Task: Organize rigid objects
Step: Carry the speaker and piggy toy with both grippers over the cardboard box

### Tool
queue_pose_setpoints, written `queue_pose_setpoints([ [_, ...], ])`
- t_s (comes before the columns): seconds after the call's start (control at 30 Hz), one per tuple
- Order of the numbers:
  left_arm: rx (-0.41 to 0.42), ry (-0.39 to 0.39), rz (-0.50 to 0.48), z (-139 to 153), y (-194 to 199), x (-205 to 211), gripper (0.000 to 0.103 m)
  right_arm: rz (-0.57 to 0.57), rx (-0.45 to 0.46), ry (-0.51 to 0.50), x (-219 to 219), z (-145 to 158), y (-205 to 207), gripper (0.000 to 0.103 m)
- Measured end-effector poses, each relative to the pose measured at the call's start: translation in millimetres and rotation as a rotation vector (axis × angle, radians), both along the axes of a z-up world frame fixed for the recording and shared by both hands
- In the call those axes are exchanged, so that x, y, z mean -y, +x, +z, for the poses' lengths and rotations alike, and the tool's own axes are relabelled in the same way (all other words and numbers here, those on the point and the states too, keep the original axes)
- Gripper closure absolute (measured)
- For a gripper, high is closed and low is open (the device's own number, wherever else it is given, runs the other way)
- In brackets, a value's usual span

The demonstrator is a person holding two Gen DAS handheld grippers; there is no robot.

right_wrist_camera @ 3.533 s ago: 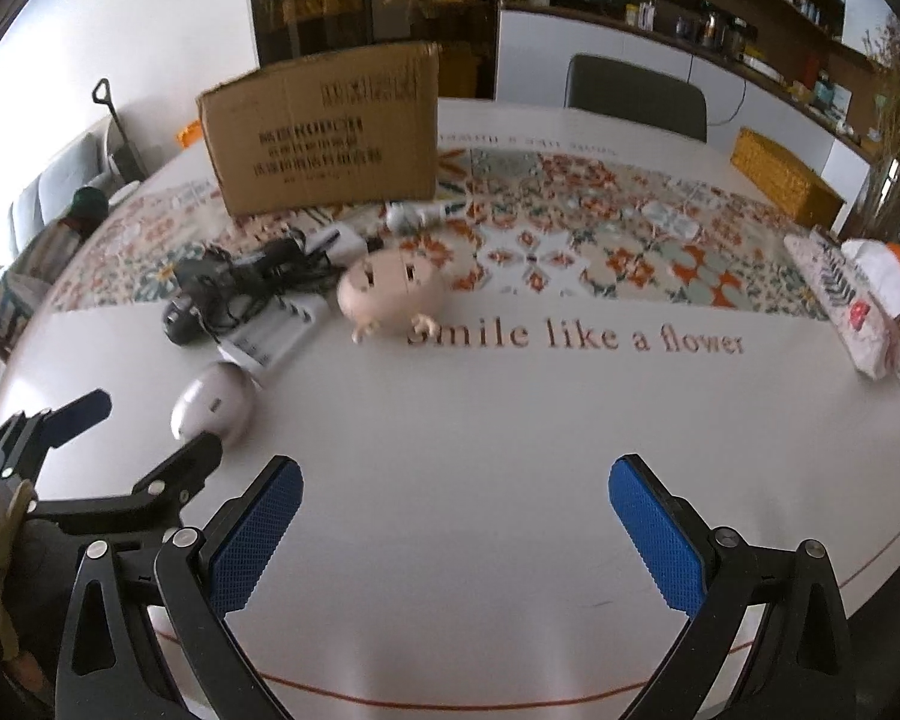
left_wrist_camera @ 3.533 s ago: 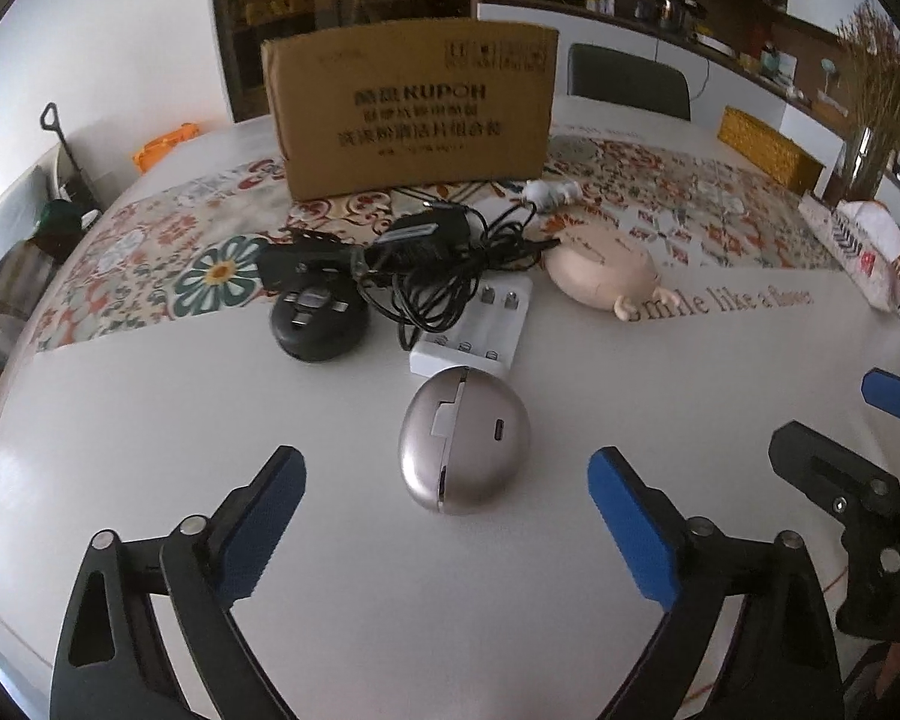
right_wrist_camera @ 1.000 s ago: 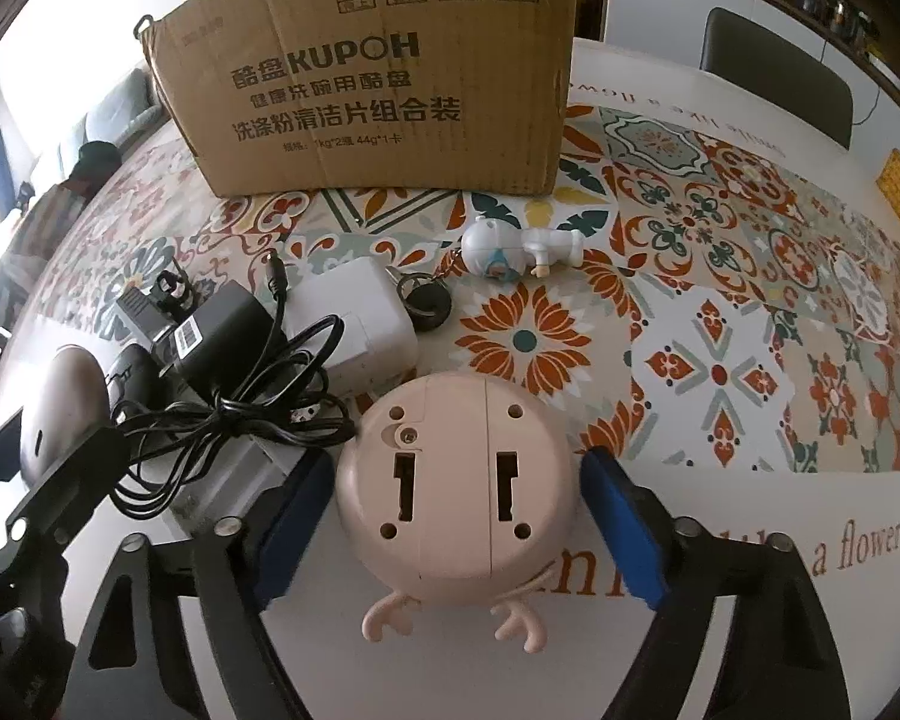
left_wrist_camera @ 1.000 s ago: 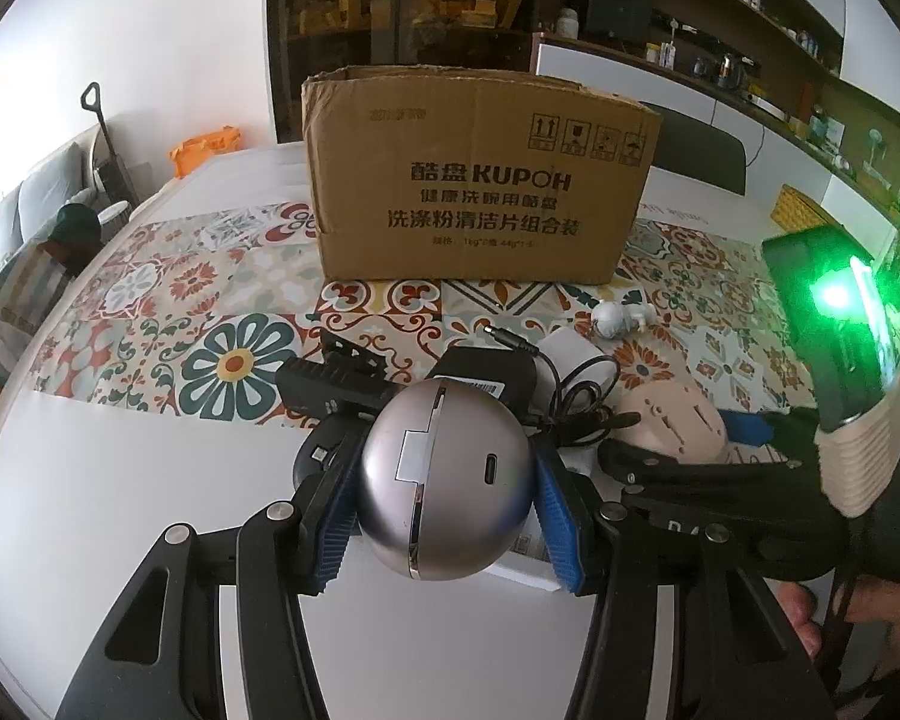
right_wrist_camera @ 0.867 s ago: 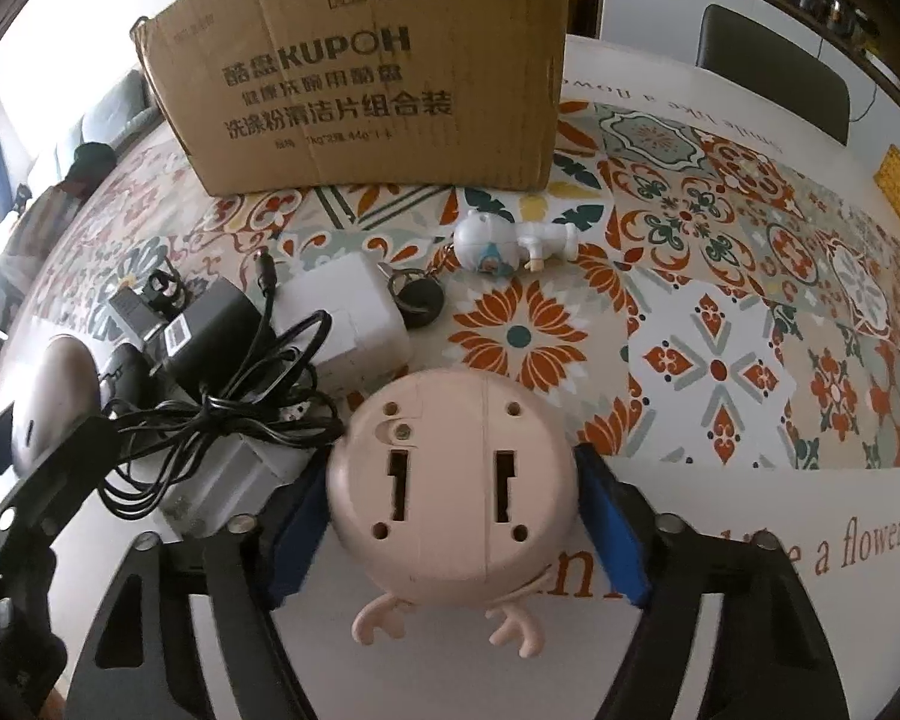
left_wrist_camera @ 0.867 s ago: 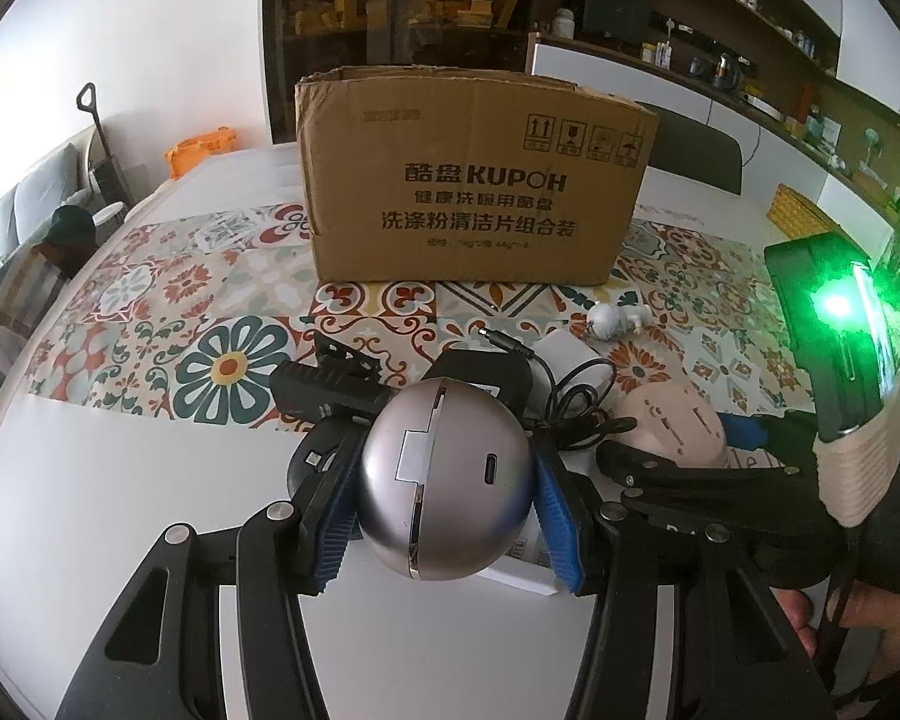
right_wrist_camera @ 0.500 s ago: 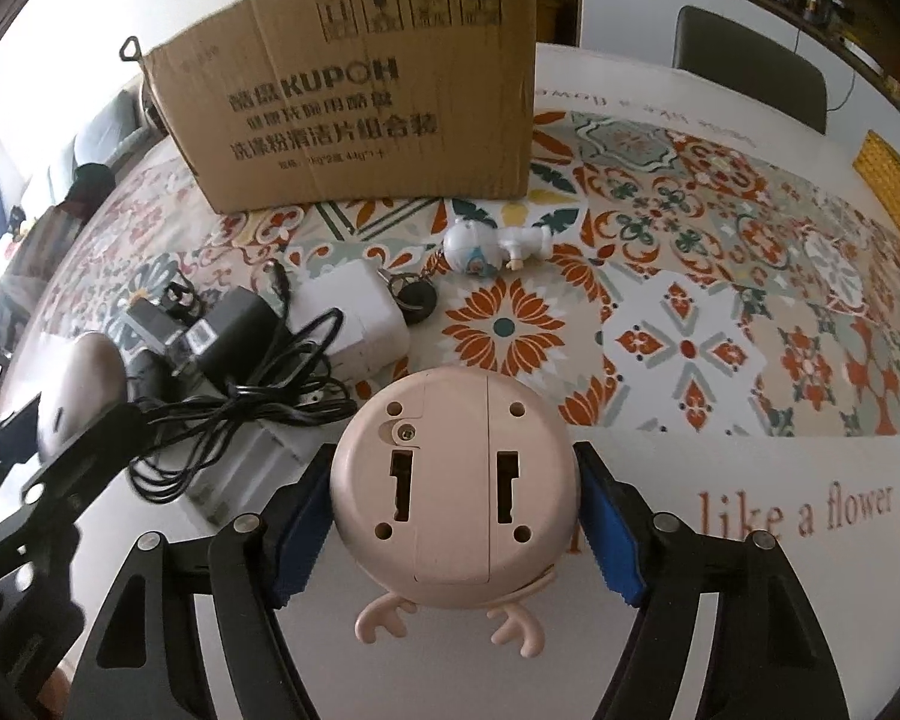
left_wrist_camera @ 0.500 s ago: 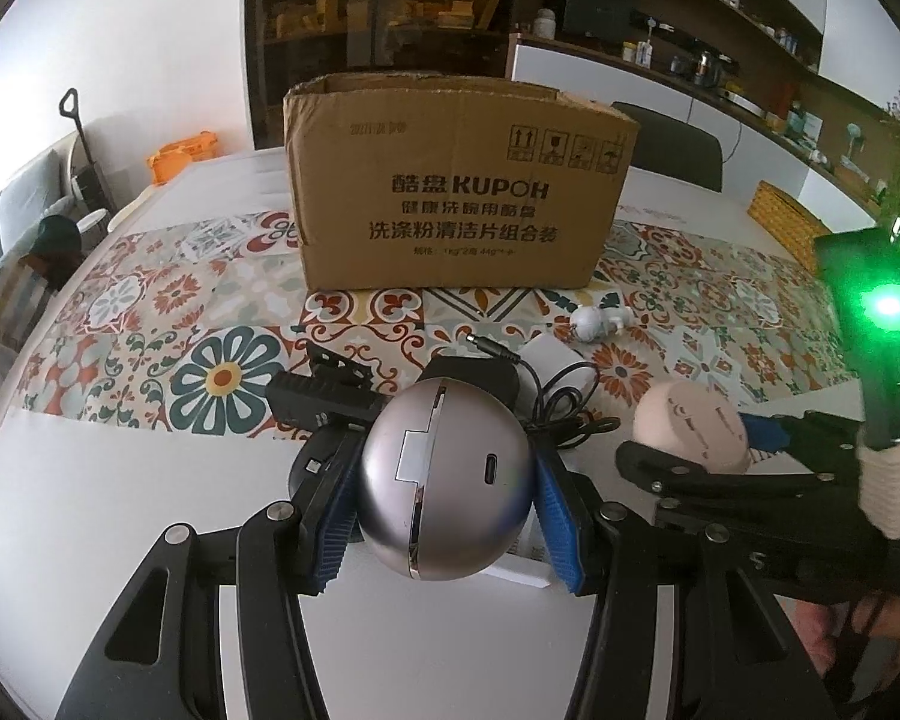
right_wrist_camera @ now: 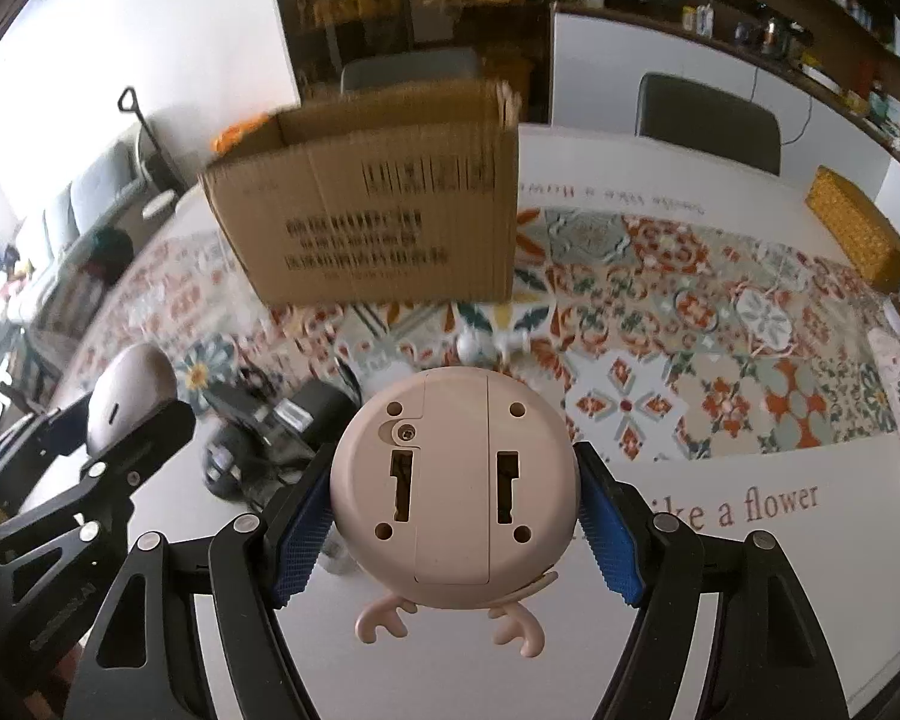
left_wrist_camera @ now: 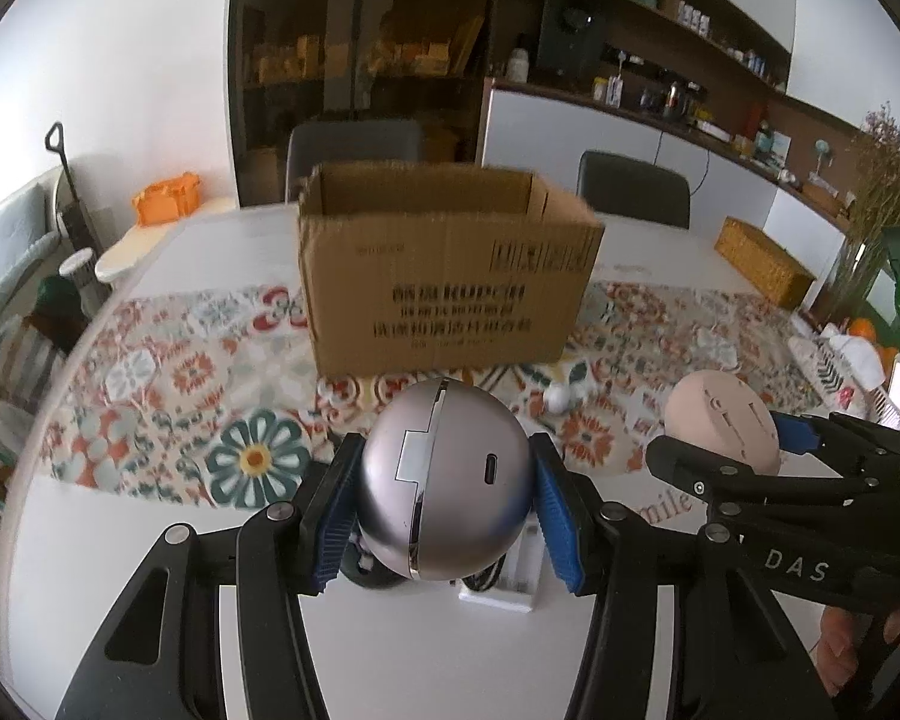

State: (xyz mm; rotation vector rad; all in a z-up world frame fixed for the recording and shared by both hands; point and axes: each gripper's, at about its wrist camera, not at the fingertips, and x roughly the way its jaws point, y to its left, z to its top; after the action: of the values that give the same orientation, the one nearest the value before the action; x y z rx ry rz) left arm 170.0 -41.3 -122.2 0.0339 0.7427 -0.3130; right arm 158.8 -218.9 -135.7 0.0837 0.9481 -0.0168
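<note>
White wall [left_wrist_camera: 138, 60] upper left; dark shelving [left_wrist_camera: 390, 60] top centre; grey chairs [left_wrist_camera: 633, 189] behind; sofa [left_wrist_camera: 0, 252] far left.

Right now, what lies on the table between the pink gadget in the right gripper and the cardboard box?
In the right wrist view, a small white figurine lies on the patterned cloth between the pink gadget and the cardboard box.

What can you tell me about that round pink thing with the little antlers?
The pink round gadget looks like smooth matte plastic, disc-shaped, with two small antler-like prongs at its lower edge. Its flat underside faces the right camera: a centre panel, two slots, four small holes and one screw. The right gripper clamps its sides between blue pads, holding it above the white table, short of the cardboard box. Nothing else touches it.
</note>
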Motion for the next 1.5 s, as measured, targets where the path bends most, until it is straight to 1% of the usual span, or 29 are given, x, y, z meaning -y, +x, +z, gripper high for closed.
queue_pose_setpoints([
  [0.23,0.075,-0.015,0.005,36,4,-8,0.05,-0.005,0.075,-0.004,-8,38,0,0.029],
  [0.47,0.106,-0.033,0.027,59,17,-17,0.05,0.0,0.151,0.001,-13,68,9,0.029],
  [0.6,0.124,-0.04,0.04,69,25,-20,0.05,0.008,0.188,0.003,-16,79,17,0.029],
  [0.8,0.141,-0.047,0.04,79,43,-19,0.05,0.016,0.223,0.003,-17,90,32,0.029],
  [1.0,0.148,-0.055,0.035,89,66,-12,0.05,0.01,0.243,0.006,-12,97,55,0.029],
  [1.2,0.166,-0.048,0.039,99,86,-9,0.05,-0.012,0.243,0.012,-5,105,78,0.029],
  [1.3,0.187,-0.04,0.047,107,96,-7,0.05,-0.013,0.253,0.02,-5,110,86,0.029],
  [1.5,0.203,-0.015,0.051,116,116,-2,0.05,-0.013,0.279,-0.005,-7,124,101,0.029],
])
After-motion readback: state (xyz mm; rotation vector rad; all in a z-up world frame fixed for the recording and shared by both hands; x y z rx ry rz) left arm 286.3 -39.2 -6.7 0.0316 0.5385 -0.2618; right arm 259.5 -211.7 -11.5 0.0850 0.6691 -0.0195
